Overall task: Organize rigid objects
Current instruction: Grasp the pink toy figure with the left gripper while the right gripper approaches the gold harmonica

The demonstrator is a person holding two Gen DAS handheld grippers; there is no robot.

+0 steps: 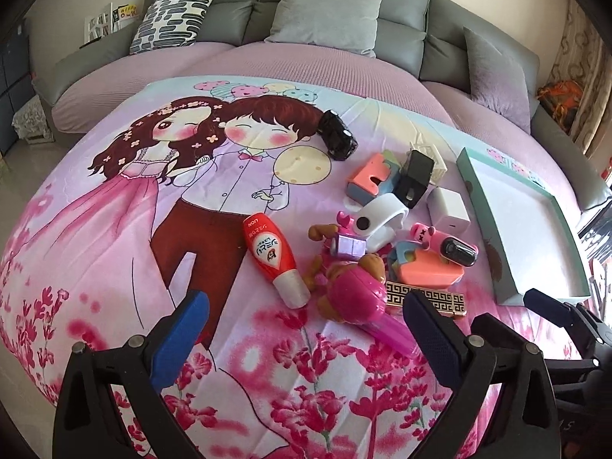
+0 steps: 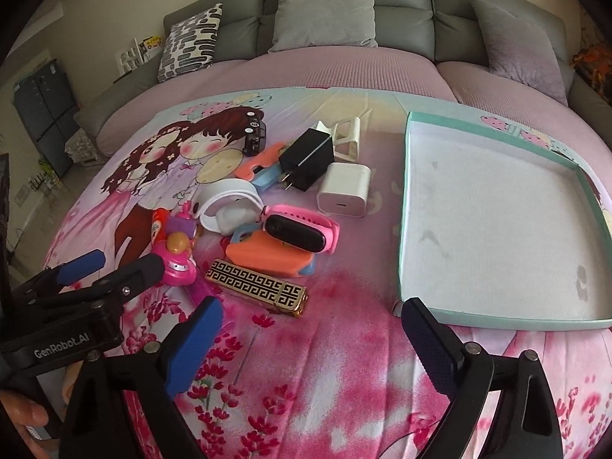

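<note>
A heap of small rigid objects is seen on a cartoon-printed bedspread (image 2: 306,363) laid over a sofa. Nearest the claws lies a gold-and-black patterned lighter (image 2: 257,287), with an orange-and-blue block (image 2: 267,256) just behind it and a pink smartwatch (image 2: 302,231) resting on that block. A white charger cube (image 2: 344,190) lies beside a black plug adapter (image 2: 306,158), and a white wristband (image 2: 229,206) curls to their left. A black toy car (image 1: 338,135) sits at the far edge of the heap, and a red-and-white bottle (image 1: 275,256) lies apart on its left side. A pink toy figure (image 1: 355,287) lies at the near edge of the heap, touching the lighter.

A shallow teal-rimmed box lid (image 2: 405,206) with a white interior is seen to the right of the heap, well apart from most pieces, and nothing is held in it.

The left claw (image 1: 306,329) is held above the bedspread with its jaws wide apart and nothing between them. The right claw (image 2: 311,340) is likewise spread wide and empty, its right finger near the lid's front corner.

Grey cushions (image 2: 325,15) and a patterned pillow (image 2: 191,42) are propped against the sofa back.
</note>
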